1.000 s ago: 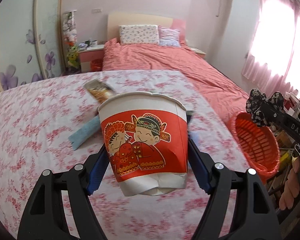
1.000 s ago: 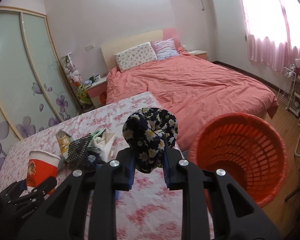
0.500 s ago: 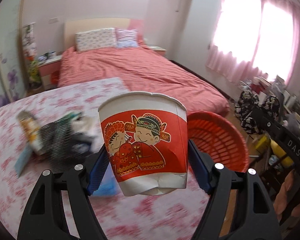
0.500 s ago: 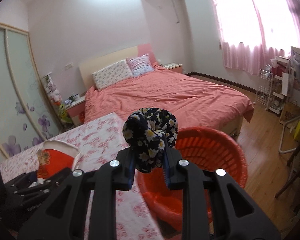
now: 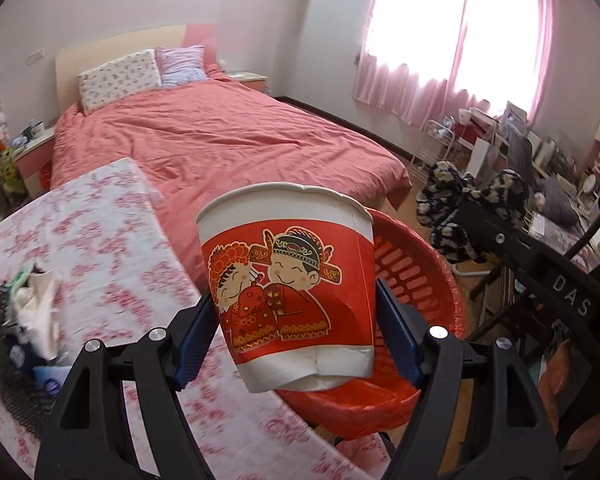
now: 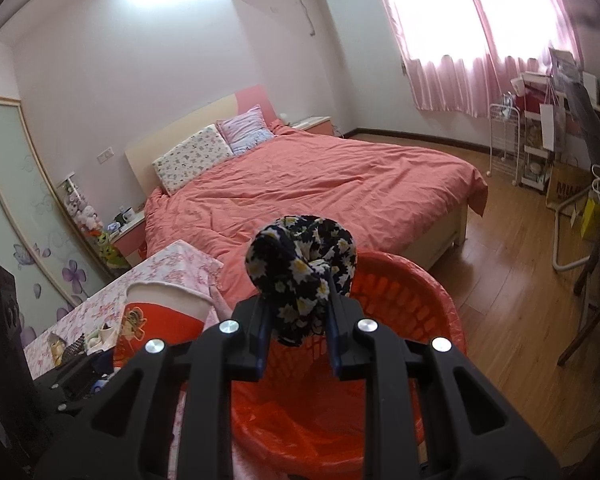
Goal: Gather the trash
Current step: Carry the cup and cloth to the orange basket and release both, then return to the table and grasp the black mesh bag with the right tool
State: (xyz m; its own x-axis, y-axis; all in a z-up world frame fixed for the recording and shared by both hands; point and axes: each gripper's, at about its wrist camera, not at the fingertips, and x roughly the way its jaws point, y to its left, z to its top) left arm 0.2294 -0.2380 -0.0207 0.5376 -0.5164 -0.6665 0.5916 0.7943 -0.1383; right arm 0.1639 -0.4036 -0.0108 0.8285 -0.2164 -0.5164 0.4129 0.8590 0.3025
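Already both tools are loaded, and what matters is how each load sits over the red basket (image 6: pixel 432 320). Right tool (image 6: pixel 298 334): its jaws are pinched on a bunched dark floral cloth (image 6: pixel 302 264), which stands up out of the tips almost directly above the basket's open mouth, the rim curving round beyond and below it. Left tool (image 5: pixel 296 342): its blue pads are pressed against the sides of a red-and-white paper cup (image 5: pixel 290 280), upright, mouth up, long axis roughly vertical. The basket (image 5: pixel 420 280) lies just behind and to the right of the cup, beyond the tabletop (image 5: pixel 112 248) edge, so the cup looks short of the opening. The right tool seems nearer a clean drop. Loose wrappers (image 5: pixel 28 316) lie on the tabletop, left of the basket.
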